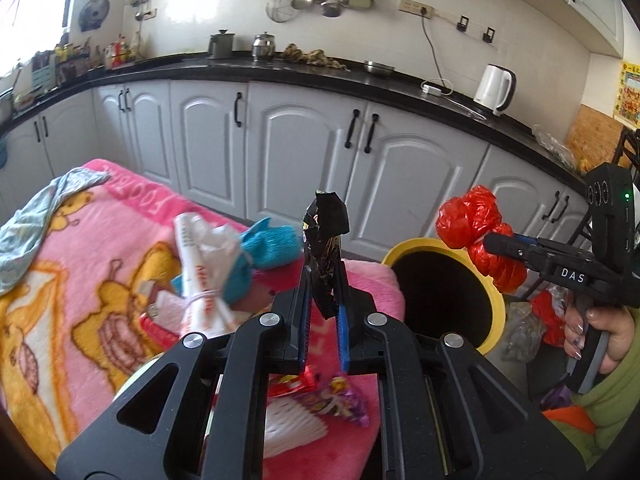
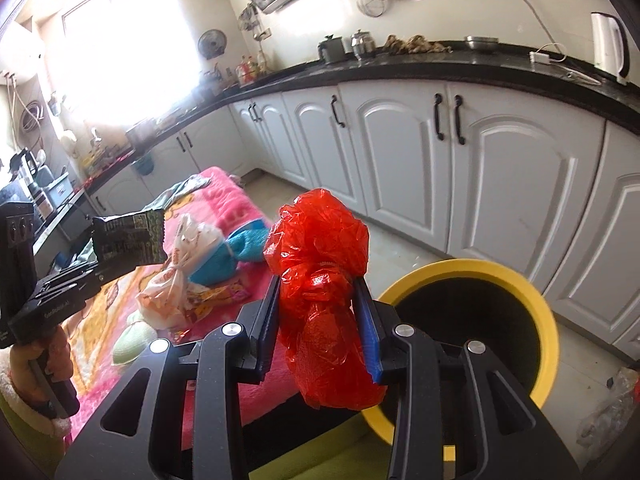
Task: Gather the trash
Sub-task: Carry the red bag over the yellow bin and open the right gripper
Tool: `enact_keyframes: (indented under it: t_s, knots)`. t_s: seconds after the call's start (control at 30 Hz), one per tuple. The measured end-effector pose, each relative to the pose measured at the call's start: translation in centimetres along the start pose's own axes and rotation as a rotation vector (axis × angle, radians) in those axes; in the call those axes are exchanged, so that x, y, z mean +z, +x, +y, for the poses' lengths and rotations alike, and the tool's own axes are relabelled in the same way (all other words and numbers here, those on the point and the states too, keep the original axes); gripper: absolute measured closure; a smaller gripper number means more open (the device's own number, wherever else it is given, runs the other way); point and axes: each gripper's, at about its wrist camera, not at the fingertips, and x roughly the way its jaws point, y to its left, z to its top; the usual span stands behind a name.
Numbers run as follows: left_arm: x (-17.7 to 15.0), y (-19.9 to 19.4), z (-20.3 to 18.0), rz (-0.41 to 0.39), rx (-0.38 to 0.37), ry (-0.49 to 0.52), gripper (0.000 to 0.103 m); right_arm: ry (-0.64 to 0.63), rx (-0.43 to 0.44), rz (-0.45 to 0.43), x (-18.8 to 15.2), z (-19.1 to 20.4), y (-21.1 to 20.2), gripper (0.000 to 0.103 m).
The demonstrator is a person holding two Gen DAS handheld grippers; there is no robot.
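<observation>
**Ana:** Trash is being carried in both hands. The left tongs are clenching a crumpled black foil snack wrapper, standing upright between the blue pads. The right tongs are gripping a scrunched red plastic bag around its waist.

**Ben:** And the bin?

**Ana:** The round yellow-rimmed bin with a black inside is sitting at about three o'clock from the right tongs in the right wrist view. In the left wrist view it is lying at two o'clock from the left tongs, and the red bag is hanging over its far rim.

**Ben:** So how should the drop go?

**Ana:** I would say the red bag is bulging above and below the pads, so it should be brought well over the black opening before the pads part; otherwise it may catch on the rim. The wrapper is light and stiff, so tipping it downward over the opening should help it fall cleanly.

**Ben:** What is waiting after that?

**Ana:** More bits are lying on the pink cartoon-print blanket over the bench: a knotted white plastic bag with red lettering touching a blue knitted cloth, and a colourful candy wrapper near the left tongs.
</observation>
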Motion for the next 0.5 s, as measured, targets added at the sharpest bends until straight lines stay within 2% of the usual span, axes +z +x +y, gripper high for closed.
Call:
enact_keyframes:
  t_s: [0.5]
  knots:
    - [1.1,4.2,-6.9,0.022,-0.112,0.073,0.097,0.041,-0.127,-0.037,-1.0,-5.1,-2.3,0.069]
